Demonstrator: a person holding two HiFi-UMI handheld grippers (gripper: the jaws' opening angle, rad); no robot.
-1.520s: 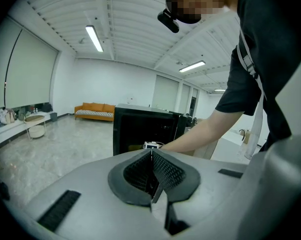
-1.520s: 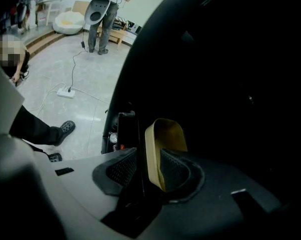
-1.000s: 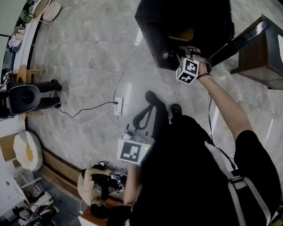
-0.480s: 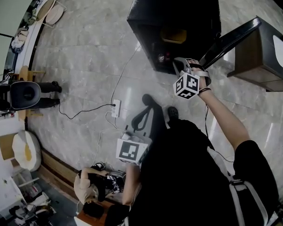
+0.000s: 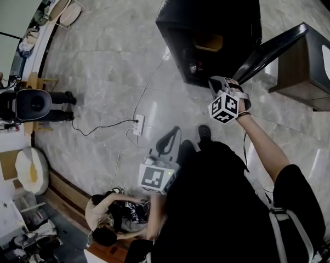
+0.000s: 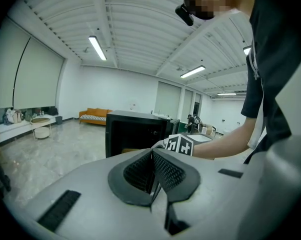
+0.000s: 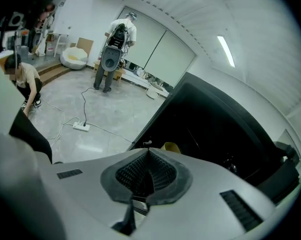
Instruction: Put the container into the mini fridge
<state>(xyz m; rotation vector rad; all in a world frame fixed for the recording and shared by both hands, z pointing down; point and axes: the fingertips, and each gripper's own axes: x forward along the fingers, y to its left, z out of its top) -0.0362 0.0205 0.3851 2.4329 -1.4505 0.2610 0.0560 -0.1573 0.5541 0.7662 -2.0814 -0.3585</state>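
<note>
The black mini fridge (image 5: 209, 21) stands on the marble floor with its door (image 5: 270, 51) swung open to the right. A yellow container (image 5: 210, 41) sits inside it on a shelf, and it shows just past the jaws as the yellow container (image 7: 170, 147) in the right gripper view. My right gripper (image 5: 216, 83) hovers just outside the fridge mouth, shut with nothing between its jaws (image 7: 148, 152). My left gripper (image 5: 157, 177) is held low by the person's body, also shut and empty (image 6: 152, 152), pointing toward the fridge (image 6: 133, 131).
A white power strip (image 5: 137, 124) and its cable lie on the floor left of the fridge. A wooden cabinet (image 5: 310, 64) stands to the right. One person crouches at the bottom (image 5: 107, 223), and another stands with equipment at the left (image 5: 30, 104).
My right gripper has drawn back out of the fridge mouth toward the person. The yellow container stays inside. The left gripper has hardly moved.
</note>
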